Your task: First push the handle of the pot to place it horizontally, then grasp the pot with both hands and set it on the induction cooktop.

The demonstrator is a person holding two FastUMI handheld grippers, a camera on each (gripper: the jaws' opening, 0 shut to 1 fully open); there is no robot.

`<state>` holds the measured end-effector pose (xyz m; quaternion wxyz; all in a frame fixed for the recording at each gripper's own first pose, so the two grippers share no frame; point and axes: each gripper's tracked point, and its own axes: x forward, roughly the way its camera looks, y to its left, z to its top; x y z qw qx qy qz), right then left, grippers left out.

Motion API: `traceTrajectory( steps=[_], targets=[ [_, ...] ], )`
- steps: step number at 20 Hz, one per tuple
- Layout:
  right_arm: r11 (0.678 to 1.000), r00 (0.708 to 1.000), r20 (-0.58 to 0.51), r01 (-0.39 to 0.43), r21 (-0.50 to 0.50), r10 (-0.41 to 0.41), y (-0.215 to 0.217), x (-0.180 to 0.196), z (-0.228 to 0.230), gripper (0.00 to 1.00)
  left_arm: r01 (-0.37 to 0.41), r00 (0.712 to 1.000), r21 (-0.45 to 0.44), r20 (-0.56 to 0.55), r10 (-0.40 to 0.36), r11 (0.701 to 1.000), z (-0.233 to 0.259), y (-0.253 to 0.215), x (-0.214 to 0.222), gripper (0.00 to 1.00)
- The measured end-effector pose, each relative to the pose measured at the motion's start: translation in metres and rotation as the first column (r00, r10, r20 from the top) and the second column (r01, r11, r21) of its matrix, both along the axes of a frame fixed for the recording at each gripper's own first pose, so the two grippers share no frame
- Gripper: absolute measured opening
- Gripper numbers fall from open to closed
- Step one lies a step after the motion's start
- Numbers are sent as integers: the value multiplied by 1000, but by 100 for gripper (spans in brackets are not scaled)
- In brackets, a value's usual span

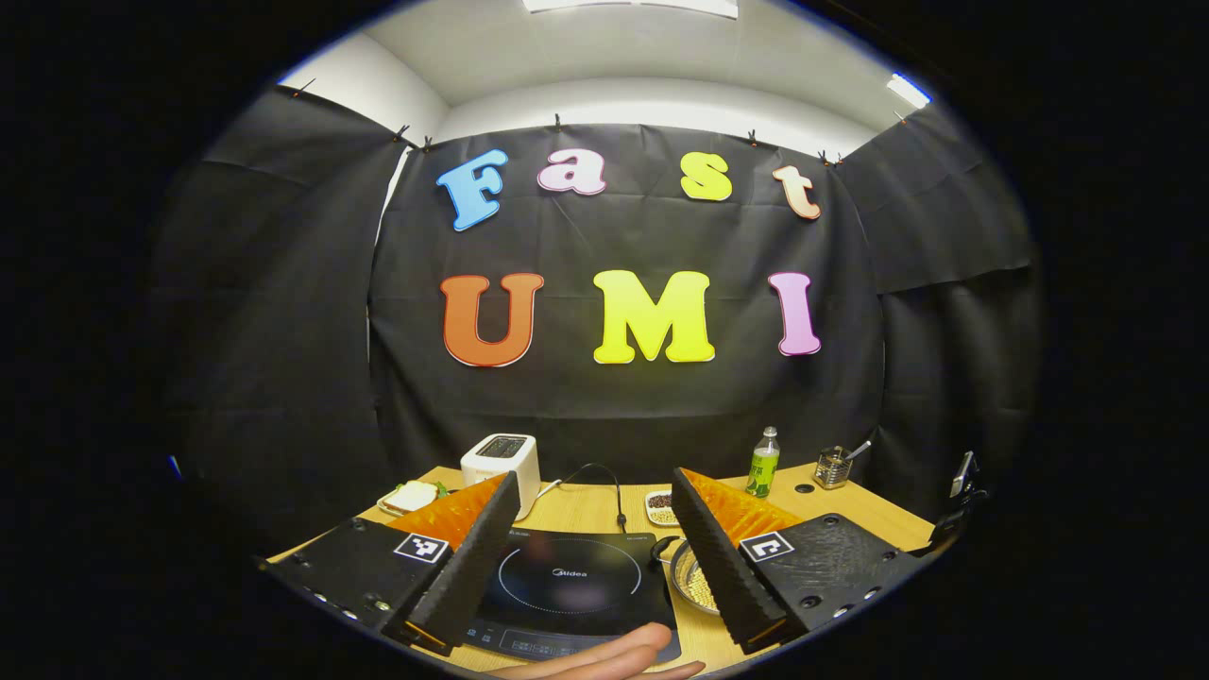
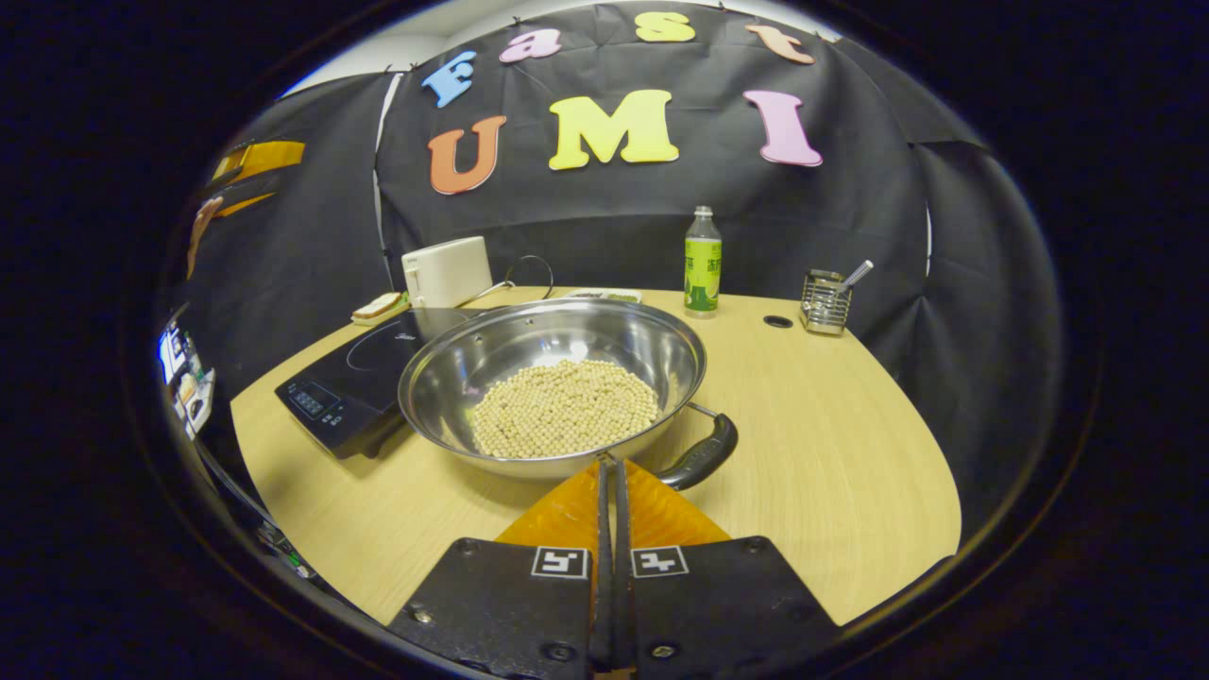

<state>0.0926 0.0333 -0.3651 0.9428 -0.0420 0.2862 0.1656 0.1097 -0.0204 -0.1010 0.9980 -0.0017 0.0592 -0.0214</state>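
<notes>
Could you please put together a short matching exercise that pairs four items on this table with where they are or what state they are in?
Items:
1. pot
2. induction cooktop
3. green bottle
4. right gripper

Descriptions:
A. standing upright near the back of the table
B. fingers closed together, tips near the pot's rim
C. flat and black, with nothing on it, beside the pot
D. shiny metal, holding small pale beans, black handle pointing toward the camera

Pairs: 1-D, 2-C, 3-A, 4-B
</notes>
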Motion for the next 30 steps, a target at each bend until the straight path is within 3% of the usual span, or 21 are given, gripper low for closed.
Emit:
traceTrajectory(
  steps=[5,13,19,20,30],
  targets=[
    [1000,1000,-27,-9,-7,9,-5,7,-1,0,2,1000,8,-3,-2,1000,2,-6,13,96],
    [1000,995,-96,19,11,-18,-23,34,-2,4,24,1000,25,0,-24,999,5,-23,38,96],
    [999,994,-104,38,-18,-40,-36,60,-6,4,33,999,25,-27,-32,999,-6,-37,50,96],
    [999,994,-103,40,-26,-43,-37,63,-7,0,35,999,25,-34,-35,999,-10,-38,52,96],
    [997,993,-101,64,-49,-69,-44,82,-12,4,43,995,-6,-85,-43,999,-31,-40,63,96]
  ],
)
